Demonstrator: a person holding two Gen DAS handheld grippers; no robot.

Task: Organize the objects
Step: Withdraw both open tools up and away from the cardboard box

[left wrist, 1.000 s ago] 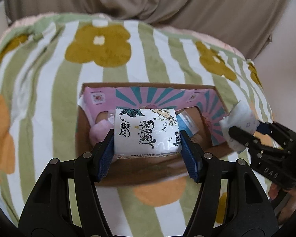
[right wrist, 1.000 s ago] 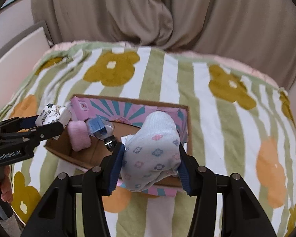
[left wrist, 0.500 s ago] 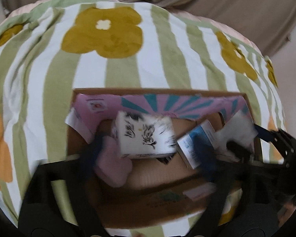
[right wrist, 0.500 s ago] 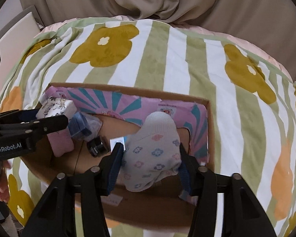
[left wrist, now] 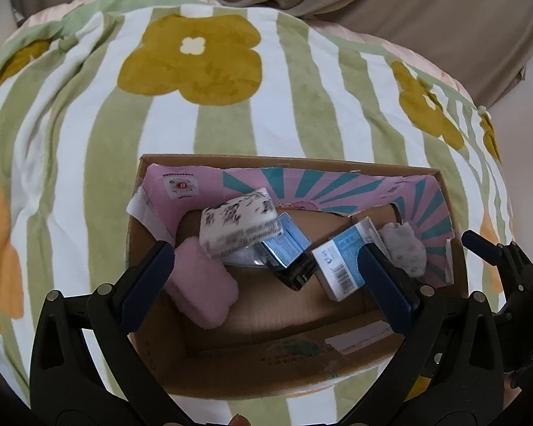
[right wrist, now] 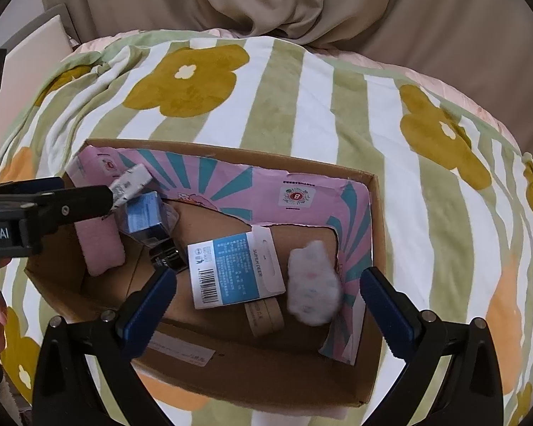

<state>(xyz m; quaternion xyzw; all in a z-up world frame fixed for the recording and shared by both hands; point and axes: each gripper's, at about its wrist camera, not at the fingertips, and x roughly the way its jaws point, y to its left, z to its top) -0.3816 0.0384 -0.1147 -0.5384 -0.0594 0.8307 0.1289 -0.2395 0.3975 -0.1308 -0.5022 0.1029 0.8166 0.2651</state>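
The tissue pack (left wrist: 238, 225) lies tilted in the cardboard box (left wrist: 231, 365), leaning on a blue packet (left wrist: 284, 245) beside a pink plush (left wrist: 202, 284). The blurred rolled sock (right wrist: 312, 284), apparently loose, sits at the box's right end. Left gripper (left wrist: 266, 269) spread wide, empty; right gripper (right wrist: 268, 285) opening, nothing pinched.

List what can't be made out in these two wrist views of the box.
- Tissue pack: print motion-blurred in the left wrist view; mostly behind the left gripper in the right wrist view.
- Patterned sock: blurred in the right wrist view; its pattern is unreadable.
- Black item: largely under the blue packets; identity unclear.
- Cardboard box: near corners covered by the right gripper arms.
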